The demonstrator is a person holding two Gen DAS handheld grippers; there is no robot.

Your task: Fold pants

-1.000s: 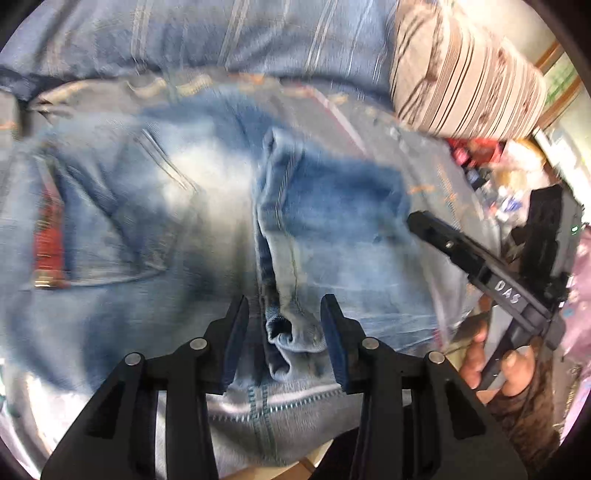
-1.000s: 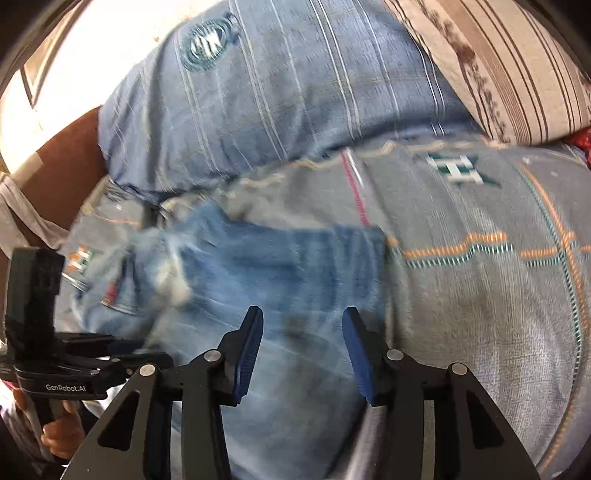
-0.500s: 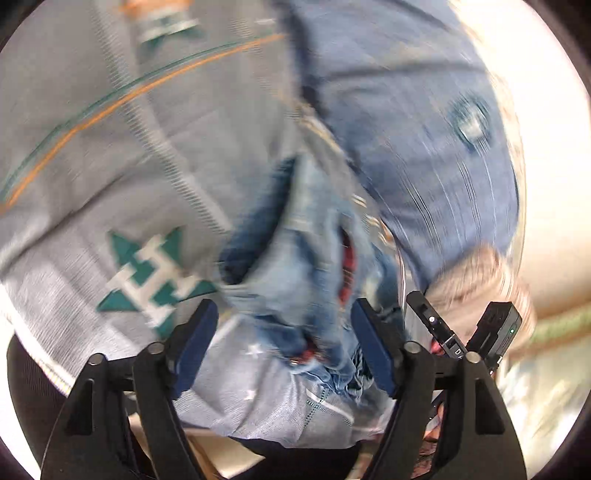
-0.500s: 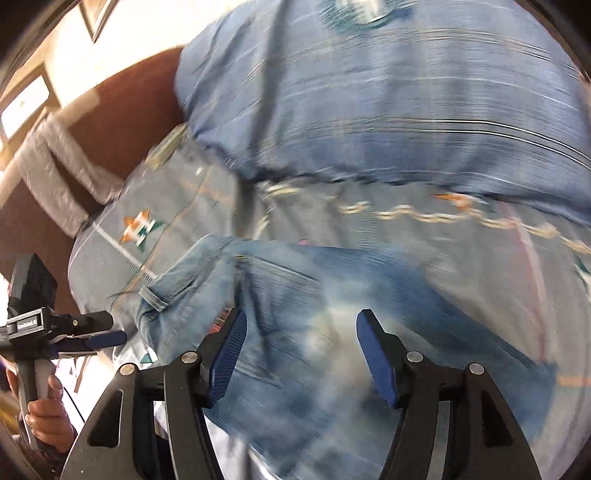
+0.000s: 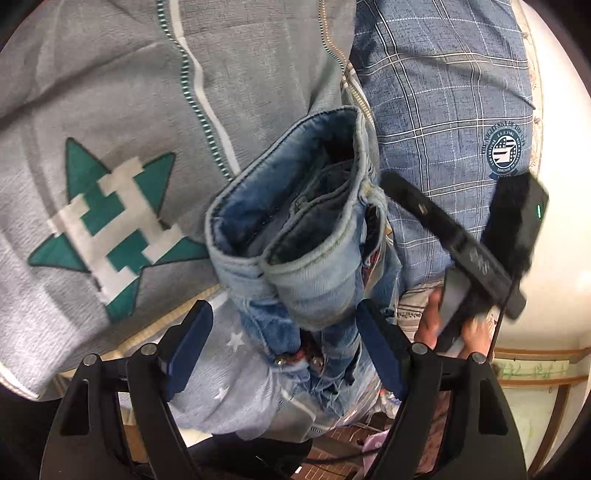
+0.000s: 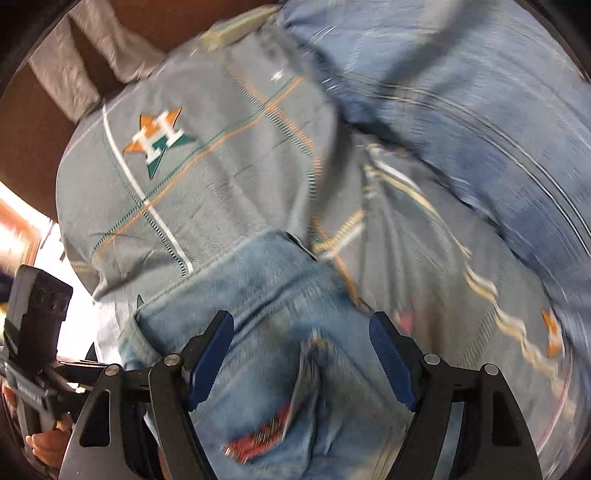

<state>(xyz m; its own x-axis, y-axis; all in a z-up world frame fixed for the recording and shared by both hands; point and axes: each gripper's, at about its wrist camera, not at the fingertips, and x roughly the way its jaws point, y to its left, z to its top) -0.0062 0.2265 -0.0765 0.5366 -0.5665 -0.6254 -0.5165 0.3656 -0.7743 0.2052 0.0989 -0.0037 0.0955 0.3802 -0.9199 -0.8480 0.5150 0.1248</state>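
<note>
Light blue jeans (image 5: 317,258) lie folded in a thick bundle on a grey bedspread (image 5: 110,92); their layered edges face the left wrist view. My left gripper (image 5: 284,350) is open, its blue pads either side of the bundle's near end. In the right wrist view the jeans (image 6: 266,295) fill the lower middle, with a red patch (image 6: 258,439) showing. My right gripper (image 6: 301,354) is open just above the denim. The right gripper (image 5: 461,251) also shows in the left view, to the right of the bundle. The left gripper's body (image 6: 37,321) shows at the left edge of the right view.
A blue checked pillow (image 5: 450,96) with a round emblem lies beyond the jeans. The bedspread carries a teal and white star emblem (image 5: 114,218). A brown headboard (image 6: 140,22) with grey cloth stands at the far end. The bed's edge is near my left gripper.
Both grippers opened wider and swung round the jeans. The left let go of the denim edge between its pads a second ago; the jeans now lie as a folded bundle.
</note>
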